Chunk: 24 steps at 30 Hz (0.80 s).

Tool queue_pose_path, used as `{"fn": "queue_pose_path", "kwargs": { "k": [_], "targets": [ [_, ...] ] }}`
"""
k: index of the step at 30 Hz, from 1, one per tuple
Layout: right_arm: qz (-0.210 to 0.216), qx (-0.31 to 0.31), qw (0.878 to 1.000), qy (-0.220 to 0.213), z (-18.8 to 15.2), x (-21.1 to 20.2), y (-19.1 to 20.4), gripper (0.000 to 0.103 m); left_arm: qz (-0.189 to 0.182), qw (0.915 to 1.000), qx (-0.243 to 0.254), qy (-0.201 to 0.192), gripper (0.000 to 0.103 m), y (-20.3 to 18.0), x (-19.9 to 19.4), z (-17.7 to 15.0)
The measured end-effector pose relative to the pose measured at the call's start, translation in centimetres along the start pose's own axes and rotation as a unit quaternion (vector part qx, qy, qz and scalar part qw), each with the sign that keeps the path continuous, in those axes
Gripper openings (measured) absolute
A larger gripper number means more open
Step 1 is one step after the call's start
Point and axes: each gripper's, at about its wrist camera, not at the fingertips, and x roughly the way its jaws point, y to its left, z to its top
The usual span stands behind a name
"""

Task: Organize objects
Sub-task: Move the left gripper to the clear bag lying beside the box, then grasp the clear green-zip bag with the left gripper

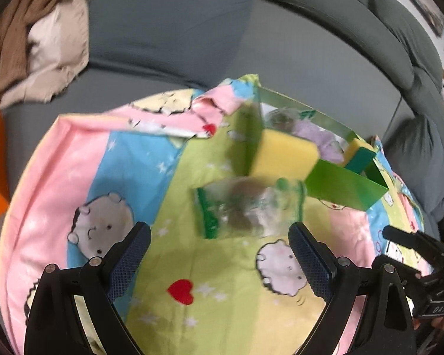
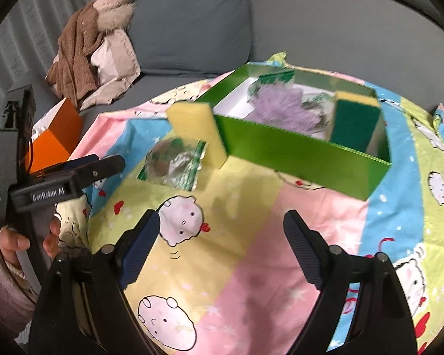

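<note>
Both grippers released over the cloth.
Left gripper spread wide, packet just ahead; right gripper spread, empty, box beyond.

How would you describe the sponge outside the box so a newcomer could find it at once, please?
On the cartoon-print cloth stands a green box. Leaning against its outer left corner is a yellow sponge, above a clear packet. Unlike the sponge inside, it is outside the box.

Open left gripper above clear packet, yellow sponge, green box
</note>
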Motion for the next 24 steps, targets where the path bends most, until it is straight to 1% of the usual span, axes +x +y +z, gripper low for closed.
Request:
{"fn": "queue_pose_path", "kwargs": {
  "k": [5, 12, 15, 18, 22, 24],
  "targets": [
    [0.028, -0.006, 0.999, 0.016, -0.3, 2.1, 1.0, 0.086, -0.026, 0.9994, -0.015, 0.016, 0.094, 0.9, 1.4, -0.1],
    [0.058, 0.002, 0.998, 0.024, 0.4, 4.5, 1.6, 0.086, -0.063, 0.997, -0.027, 0.037, 0.094, 1.1, 4.0, 0.7],
    [0.061, -0.005, 0.998, 0.023, 1.0, 5.6, 2.0, 0.086, -0.081, 0.9944, -0.049, 0.046, 0.094, 1.9, 5.2, 1.4],
    [0.064, -0.008, 0.998, 0.026, 1.6, 6.8, 2.2, 0.086, -0.109, 0.9897, -0.073, 0.057, 0.094, 2.7, 6.5, 2.1],
    [0.067, -0.015, 0.997, 0.037, 2.6, 8.9, 2.5, 0.086, -0.129, 0.986, -0.076, 0.074, 0.094, 2.7, 8.1, 2.7],
    [0.072, -0.015, 0.996, 0.042, 2.8, 9.7, 2.5, 0.086, -0.145, 0.9834, -0.077, 0.077, 0.094, 2.7, 8.6, 2.9]
  ]
}}
